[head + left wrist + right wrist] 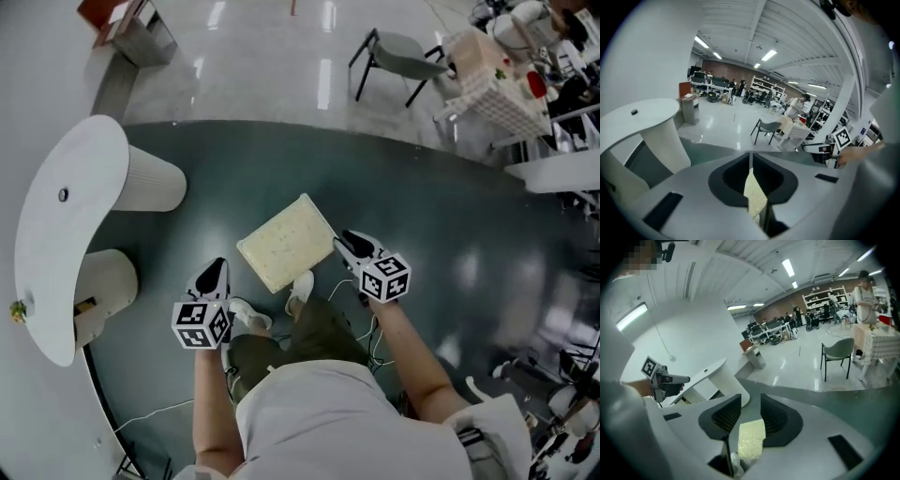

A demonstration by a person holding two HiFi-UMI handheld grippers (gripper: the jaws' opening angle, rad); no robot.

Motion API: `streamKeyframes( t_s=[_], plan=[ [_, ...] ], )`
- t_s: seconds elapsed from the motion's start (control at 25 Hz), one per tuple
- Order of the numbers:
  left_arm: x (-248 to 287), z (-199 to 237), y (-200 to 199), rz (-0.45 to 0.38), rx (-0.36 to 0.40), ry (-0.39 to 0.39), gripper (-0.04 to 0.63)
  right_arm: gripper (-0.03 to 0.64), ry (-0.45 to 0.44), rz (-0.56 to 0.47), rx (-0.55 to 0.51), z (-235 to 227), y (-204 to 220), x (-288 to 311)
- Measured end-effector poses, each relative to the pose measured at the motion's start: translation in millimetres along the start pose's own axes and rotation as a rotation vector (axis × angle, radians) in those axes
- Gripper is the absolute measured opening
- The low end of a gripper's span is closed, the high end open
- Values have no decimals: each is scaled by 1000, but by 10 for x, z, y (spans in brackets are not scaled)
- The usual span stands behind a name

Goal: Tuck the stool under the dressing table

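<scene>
With the left tongs (217,268) shut and the right tongs (345,241) ajar, both empty, a one-sided push could swing the stool (286,242) against the pedestal (155,180) of the table (56,234).

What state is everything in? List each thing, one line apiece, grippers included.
stool: upright on the dark floor, away from the table, not tucked under.
dressing table: standing at the left, stool not under it.
left gripper: shut, holding nothing.
right gripper: open, gripping nothing, close to the stool's corner.
chair: upright, nobody on it.
</scene>
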State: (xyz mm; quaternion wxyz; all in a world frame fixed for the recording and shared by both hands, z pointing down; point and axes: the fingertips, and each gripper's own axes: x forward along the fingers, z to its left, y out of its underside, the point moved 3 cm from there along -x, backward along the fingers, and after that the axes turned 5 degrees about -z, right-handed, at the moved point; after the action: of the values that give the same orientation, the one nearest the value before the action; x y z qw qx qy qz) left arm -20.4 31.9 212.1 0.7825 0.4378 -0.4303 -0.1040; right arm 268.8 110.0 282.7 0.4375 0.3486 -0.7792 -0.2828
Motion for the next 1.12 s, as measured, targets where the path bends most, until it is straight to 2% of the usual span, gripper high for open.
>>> streamKeyframes(
  t_s=[0.2,0.36,0.56,0.84,1.0,1.12],
  plan=[
    [211,220,475,45,-101,-71,28,171,-40,100,-44,-251,213,448],
    [370,300,975,104,-172,-98,71,187,-59,203,-73,-445,546,708],
    [592,445,1536,166,-268,-111,132,212,-74,308,-99,-687,960,1023],
    [863,611,2409,255,-390,-142,148,227,-81,461,-137,-1082,1607,1328],
    [1052,625,2889,279,-512,-125,198,242,-71,556,-153,-1344,1946,1502],
    [1146,604,3221,316,-554,-116,213,249,-72,600,-152,-1469,2105,1597]
  ],
)
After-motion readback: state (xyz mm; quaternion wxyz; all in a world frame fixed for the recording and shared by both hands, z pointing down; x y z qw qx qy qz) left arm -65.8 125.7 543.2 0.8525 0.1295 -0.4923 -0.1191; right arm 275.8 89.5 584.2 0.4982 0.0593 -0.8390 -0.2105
